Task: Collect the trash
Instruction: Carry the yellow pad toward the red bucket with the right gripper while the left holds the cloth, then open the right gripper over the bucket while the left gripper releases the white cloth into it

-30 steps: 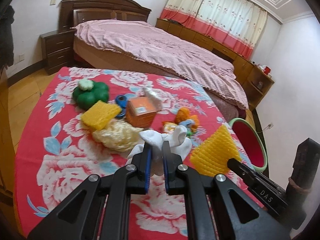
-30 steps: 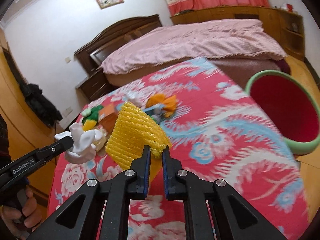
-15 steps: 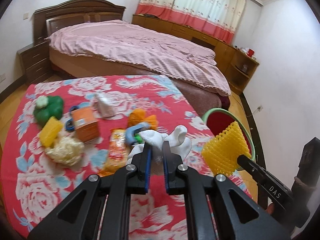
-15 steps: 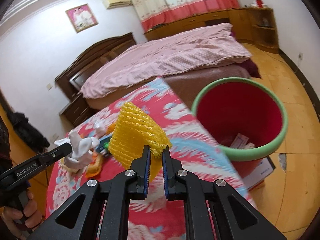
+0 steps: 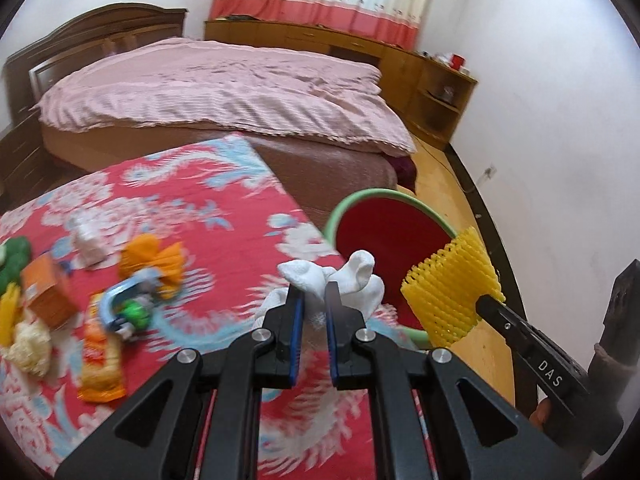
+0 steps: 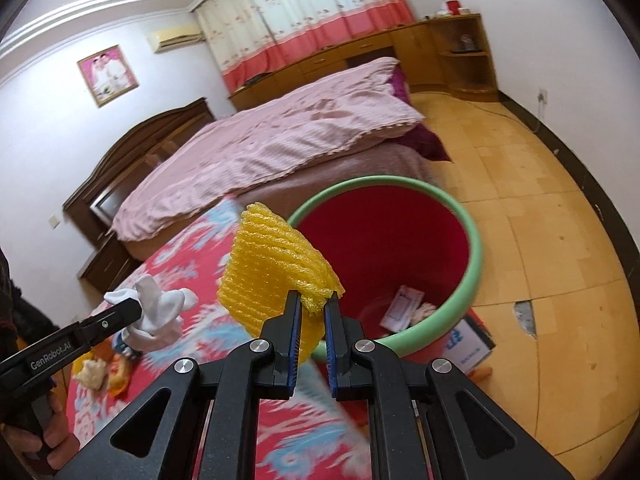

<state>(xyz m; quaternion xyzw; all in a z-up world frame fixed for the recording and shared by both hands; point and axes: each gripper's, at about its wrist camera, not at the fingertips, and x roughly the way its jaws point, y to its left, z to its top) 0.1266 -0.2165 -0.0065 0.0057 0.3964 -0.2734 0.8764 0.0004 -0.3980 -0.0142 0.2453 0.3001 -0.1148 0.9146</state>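
Bin (image 6: 474, 240) now looms just past both sets of fingers; a sec ago it sat well off w/ the table spread ahead. Left gripper (image 5: 314, 294) clenched on white tissue wad (image 5: 352, 276), right gripper (image 6: 312, 300) clenched on yellow foam net (image 6: 272, 276). Judgement: carry nearly done, drop comes next.

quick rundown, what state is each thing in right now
left gripper: shut on white tissue wad, lifted off the table
right gripper: shut on yellow foam net, held up by the bin
red bin: upright, open, some paper scraps inside
orange box: on the flowered tablecloth
snack wrapper: lying flat on the cloth
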